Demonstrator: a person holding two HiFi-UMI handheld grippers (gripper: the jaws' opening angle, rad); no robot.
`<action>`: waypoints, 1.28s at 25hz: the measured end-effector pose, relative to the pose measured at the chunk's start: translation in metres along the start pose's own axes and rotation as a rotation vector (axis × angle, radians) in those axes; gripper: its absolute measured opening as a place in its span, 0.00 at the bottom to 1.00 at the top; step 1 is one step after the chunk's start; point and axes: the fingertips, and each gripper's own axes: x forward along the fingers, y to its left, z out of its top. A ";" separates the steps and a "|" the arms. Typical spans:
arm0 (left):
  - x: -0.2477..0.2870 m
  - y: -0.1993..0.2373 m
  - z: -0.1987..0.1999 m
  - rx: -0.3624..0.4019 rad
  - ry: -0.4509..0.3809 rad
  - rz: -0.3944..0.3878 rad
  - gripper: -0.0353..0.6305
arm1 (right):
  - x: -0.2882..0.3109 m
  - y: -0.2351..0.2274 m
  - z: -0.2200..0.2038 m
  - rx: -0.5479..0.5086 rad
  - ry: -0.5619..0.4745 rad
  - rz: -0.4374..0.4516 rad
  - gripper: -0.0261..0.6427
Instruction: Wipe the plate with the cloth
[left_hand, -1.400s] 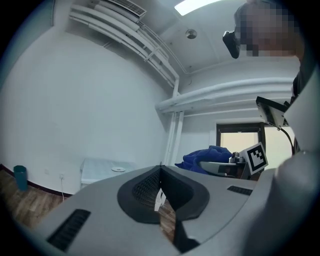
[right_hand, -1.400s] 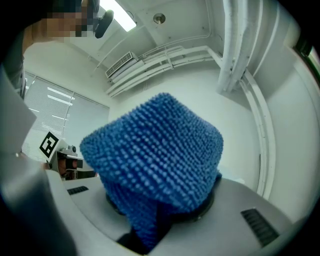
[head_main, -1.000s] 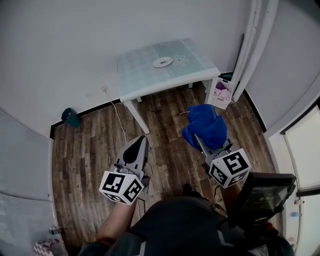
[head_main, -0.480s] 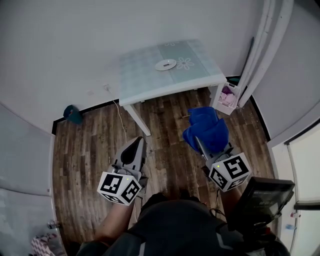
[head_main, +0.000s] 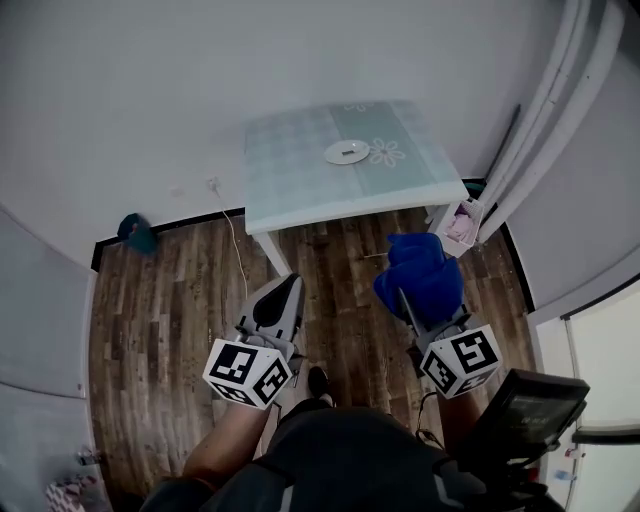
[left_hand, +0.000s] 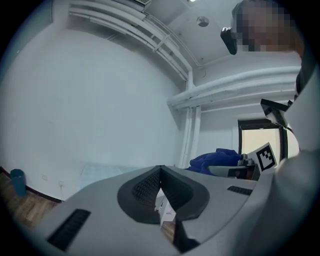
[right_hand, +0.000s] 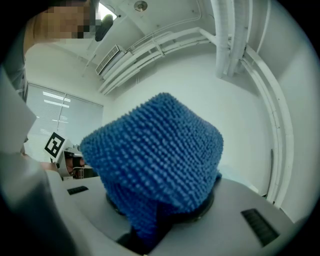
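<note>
While we held the blue cloth (head_main: 420, 272) pinched in our right gripper (head_main: 408, 300), our left gripper (head_main: 287, 286) hung pressed together and empty; the plate (head_main: 347, 152) sat on the worktop (head_main: 290, 182), well apart from both.

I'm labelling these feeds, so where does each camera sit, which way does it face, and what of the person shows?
Head view: on the person's head, looking steeply down at floor, table with plate, left gripper, right gripper clamping the blue cloth; a forearm and torso show.
Left gripper view: on the left gripper, looking along its closed jaws toward wall and table.
Right gripper view: on the right gripper; the cloth fills its jaws, ceiling behind.
Shared: each gripper view catches the other's marker cube; head and left views share the table.
</note>
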 end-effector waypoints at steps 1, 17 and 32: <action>0.005 0.009 0.004 -0.002 -0.004 -0.003 0.07 | 0.010 0.002 0.003 -0.011 0.002 0.000 0.21; 0.056 0.117 0.029 -0.051 -0.011 -0.054 0.07 | 0.129 0.008 0.018 -0.050 0.006 -0.042 0.21; 0.147 0.152 0.033 -0.034 0.000 0.012 0.07 | 0.209 -0.060 0.027 -0.051 0.013 0.014 0.21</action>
